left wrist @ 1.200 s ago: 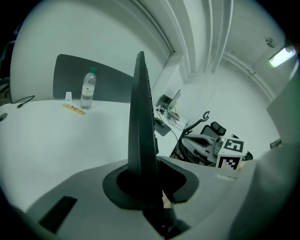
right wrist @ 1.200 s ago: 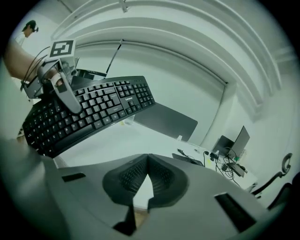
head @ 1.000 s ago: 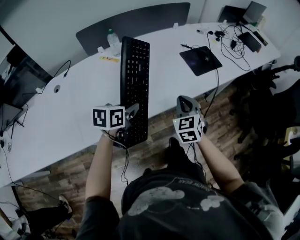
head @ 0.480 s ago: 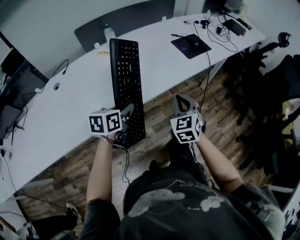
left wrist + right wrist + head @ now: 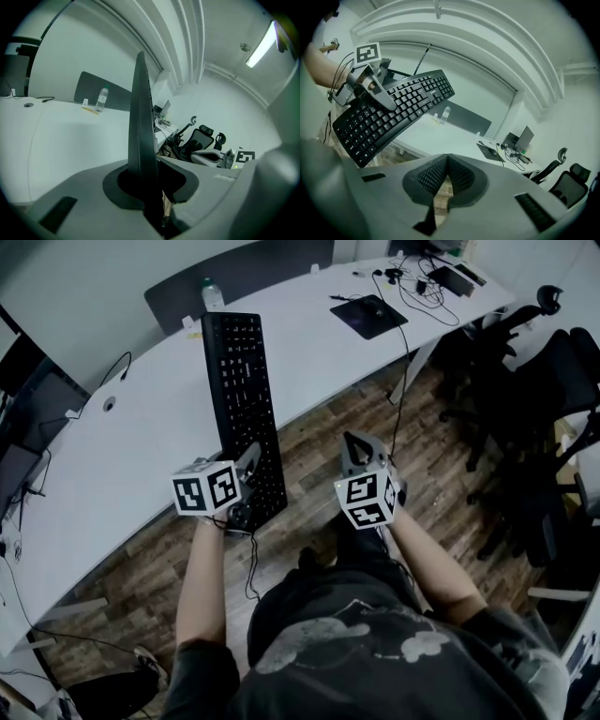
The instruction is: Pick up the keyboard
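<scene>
A long black keyboard (image 5: 242,409) hangs in the air, its near end clamped in my left gripper (image 5: 246,470), which is shut on it. The far end reaches out over the white table (image 5: 131,456). In the left gripper view the keyboard (image 5: 142,140) stands edge-on between the jaws. In the right gripper view the keyboard (image 5: 391,112) shows key-side up with the left gripper (image 5: 379,96) pinching it. My right gripper (image 5: 354,448) is shut and holds nothing; its pads (image 5: 459,176) meet. It hovers over the wooden floor to the right of the keyboard.
A black mouse pad (image 5: 368,315) with a mouse and a tangle of cables (image 5: 422,277) lie at the table's far right. A water bottle (image 5: 212,294) stands at the back edge by a dark panel. Black office chairs (image 5: 525,399) crowd the right side.
Both grippers and the keyboard have drawn back from the table toward the person. More wooden floor now shows under them. The left grip on the keyboard holds; the right gripper stays shut.
</scene>
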The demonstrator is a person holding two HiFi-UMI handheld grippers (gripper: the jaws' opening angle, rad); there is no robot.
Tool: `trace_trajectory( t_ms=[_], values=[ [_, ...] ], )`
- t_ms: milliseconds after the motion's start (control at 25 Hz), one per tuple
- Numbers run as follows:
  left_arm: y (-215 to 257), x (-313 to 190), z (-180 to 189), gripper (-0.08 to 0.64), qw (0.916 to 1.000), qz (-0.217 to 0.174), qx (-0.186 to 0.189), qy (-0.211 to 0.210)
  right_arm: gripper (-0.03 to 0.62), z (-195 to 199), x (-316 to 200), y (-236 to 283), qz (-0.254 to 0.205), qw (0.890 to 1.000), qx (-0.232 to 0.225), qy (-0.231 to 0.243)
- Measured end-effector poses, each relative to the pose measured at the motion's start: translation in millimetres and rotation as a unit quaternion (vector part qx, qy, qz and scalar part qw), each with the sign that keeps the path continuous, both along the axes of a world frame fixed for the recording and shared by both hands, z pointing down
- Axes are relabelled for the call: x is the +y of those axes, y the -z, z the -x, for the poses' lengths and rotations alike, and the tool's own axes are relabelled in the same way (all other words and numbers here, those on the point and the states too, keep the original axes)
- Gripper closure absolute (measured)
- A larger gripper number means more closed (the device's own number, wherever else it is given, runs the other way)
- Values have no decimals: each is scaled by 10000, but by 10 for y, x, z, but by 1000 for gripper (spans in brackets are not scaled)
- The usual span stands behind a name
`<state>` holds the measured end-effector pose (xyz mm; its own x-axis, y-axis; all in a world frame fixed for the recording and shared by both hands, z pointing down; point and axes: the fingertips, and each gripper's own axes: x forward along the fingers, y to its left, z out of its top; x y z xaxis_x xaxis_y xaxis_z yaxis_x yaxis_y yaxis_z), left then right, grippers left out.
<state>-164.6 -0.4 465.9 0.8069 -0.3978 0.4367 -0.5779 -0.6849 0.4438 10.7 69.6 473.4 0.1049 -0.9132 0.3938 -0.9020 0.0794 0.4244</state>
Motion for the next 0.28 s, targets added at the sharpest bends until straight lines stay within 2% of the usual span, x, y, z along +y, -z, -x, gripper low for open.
trace_trajectory(
  t_ms=[280],
  values=[
    [-11,75,98,486,9998,-5,159,108,591,4,97,-32,78,9999,-16,-70]
  ],
)
